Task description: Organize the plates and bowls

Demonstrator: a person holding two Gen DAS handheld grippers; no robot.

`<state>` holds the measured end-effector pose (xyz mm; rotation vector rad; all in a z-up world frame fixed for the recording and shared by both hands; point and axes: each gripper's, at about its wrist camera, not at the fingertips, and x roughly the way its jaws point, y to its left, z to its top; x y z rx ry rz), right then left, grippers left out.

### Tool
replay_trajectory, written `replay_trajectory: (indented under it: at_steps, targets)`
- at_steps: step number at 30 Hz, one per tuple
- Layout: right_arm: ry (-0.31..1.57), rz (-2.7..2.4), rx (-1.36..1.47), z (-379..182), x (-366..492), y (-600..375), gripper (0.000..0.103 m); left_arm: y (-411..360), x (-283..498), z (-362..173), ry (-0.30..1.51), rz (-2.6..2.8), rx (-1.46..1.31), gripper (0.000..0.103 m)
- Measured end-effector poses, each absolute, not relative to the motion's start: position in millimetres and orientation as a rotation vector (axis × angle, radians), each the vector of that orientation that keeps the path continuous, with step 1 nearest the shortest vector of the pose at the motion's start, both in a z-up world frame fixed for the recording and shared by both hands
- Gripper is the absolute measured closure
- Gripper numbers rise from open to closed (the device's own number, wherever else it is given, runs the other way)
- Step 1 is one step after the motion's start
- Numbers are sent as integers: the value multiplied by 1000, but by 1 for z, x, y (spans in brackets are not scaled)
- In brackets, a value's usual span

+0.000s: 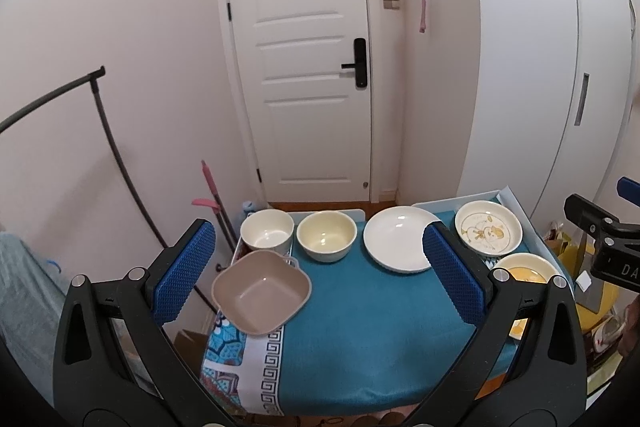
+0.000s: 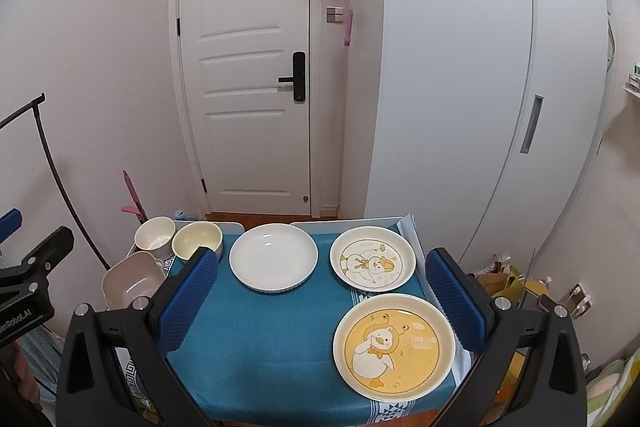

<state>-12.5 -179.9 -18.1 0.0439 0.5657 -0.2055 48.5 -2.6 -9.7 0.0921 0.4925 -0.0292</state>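
Both the left gripper (image 1: 318, 273) and right gripper (image 2: 322, 301) are hovering released, empty, above stiff, slippery, breakable plates (image 2: 394, 345) and bowls (image 1: 326, 235), best pinched at rims.

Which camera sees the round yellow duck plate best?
The right wrist view: the round yellow duck plate lies whole and unblocked there. In the left wrist view, the left gripper's blue finger hides most of it.

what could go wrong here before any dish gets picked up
1. The tan square bowl sits at the left edge of the table, seemingly overhanging; a nudge could tip it off.
2. The yellow duck plate lies near the right edge, so a sideways push from the open right gripper may slide it off.
3. The white bowl and cream bowl sit close together; gripping one may knock the other.
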Motion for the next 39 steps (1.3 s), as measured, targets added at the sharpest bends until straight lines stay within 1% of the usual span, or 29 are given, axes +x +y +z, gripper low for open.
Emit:
replay_trajectory:
  at_steps: [6,11,14,18,22,23,24,25,26,27,29,31,35,37,38,39]
  targets:
    - [624,-224,108,-35,-5,-205,0,-17,83,-21,571,-127,99,0]
    - [724,-286,178,-67,-3,-250,0,-46,118,-44,656,-292,72,0]
    - [789,-319,211,-93,-7,-283,0,-81,140,-71,739,-385,86,0]
    - [866,-323,276,-128,-13,-327,0,-127,159,-112,875,-517,37,0]
    - [977,-278,355,-174,-9,-374,1,-170,168,-156,986,-550,39,0]
    - [1002,-254,373,-183,-8,-383,8,-181,172,-168,1015,-547,41,0]
    - [1024,-229,388,-192,-8,-391,17,-192,173,-182,1052,-539,34,1]
    - [1058,-189,408,-203,-6,-400,21,-198,171,-193,1075,-534,26,2]
    - [1079,-154,418,-211,-4,-407,28,-205,173,-202,1100,-530,17,3]
    - [1094,-118,424,-216,-4,-413,33,-212,174,-215,1130,-518,9,5]
    - [1118,-49,424,-229,1,-422,38,-224,174,-233,1174,-492,1,13]
    - [1138,20,419,-241,8,-428,43,-231,172,-251,1211,-457,-7,23]
    - [1179,95,404,-261,21,-440,52,-238,172,-273,1254,-412,-20,32]
    - [1190,130,406,-270,27,-443,59,-241,170,-281,1266,-397,-19,39]
    - [1191,147,406,-273,28,-444,65,-241,169,-284,1270,-392,-16,41]
    - [1194,159,403,-276,30,-445,69,-241,168,-286,1275,-386,-12,46]
